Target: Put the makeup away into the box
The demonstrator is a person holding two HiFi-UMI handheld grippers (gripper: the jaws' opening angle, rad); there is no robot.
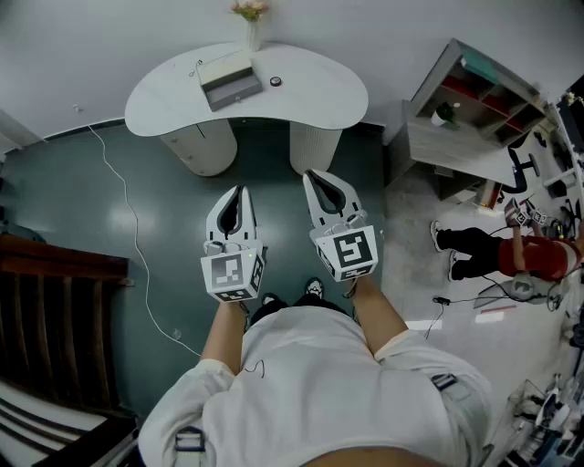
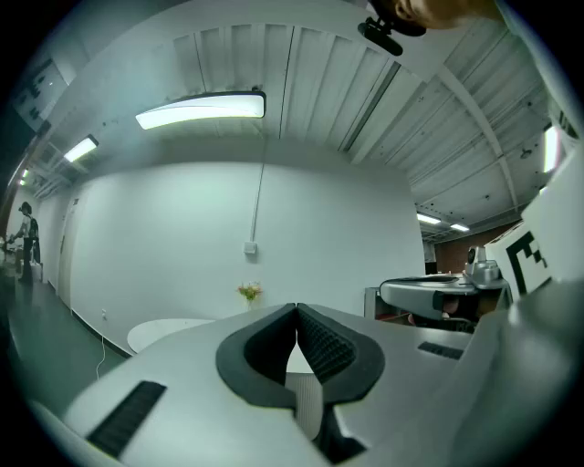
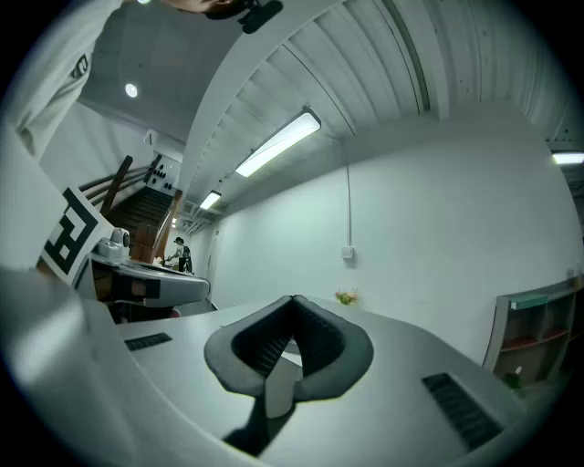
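A grey open box [image 1: 228, 80] lies on a white kidney-shaped table [image 1: 310, 100] far ahead, with a small dark round item [image 1: 276, 81] just right of it. My left gripper [image 1: 238, 191] and right gripper [image 1: 315, 175] hang level over the dark floor, well short of the table. Both are shut with nothing between the jaws. The left gripper [image 2: 296, 310] has its tips meeting in the left gripper view, and the right gripper [image 3: 294, 301] stands likewise in the right gripper view. From these two views the table [image 2: 173, 330] shows only faintly.
A vase of flowers [image 1: 250, 20] stands at the table's back edge. A white cable [image 1: 128, 219] runs across the floor at left. A shelf unit [image 1: 474, 100] and a seated person [image 1: 525, 251] are at right; dark wooden furniture [image 1: 55, 310] stands at left.
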